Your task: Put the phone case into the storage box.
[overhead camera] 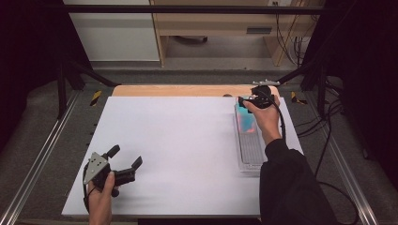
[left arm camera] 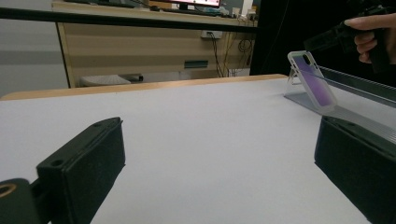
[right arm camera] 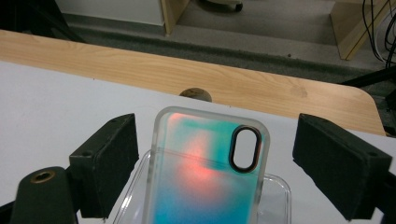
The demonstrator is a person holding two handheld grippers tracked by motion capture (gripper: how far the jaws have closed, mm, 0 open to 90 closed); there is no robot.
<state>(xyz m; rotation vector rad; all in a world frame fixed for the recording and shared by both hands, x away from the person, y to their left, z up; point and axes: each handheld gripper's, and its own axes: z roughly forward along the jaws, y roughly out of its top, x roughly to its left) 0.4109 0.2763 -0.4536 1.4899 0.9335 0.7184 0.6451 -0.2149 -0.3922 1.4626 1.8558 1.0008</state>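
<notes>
With the right gripper (right arm camera: 215, 172) spread around the propped phone case (right arm camera: 205, 172), a nudge toward 12 o'clock could topple it.

The phone case (right arm camera: 205, 182) stands tilted in the clear tray (overhead camera: 251, 150) at the worktop's (overhead camera: 178, 150) right edge; the left tongs (overhead camera: 125, 159) rest near-left.

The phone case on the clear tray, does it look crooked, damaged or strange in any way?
Nothing stands out. The phone case leans tilted against a small support at the far end of the clear tray, as the left gripper view shows, and looks whole. The right gripper has open jaws on either side, not touching it.
</notes>
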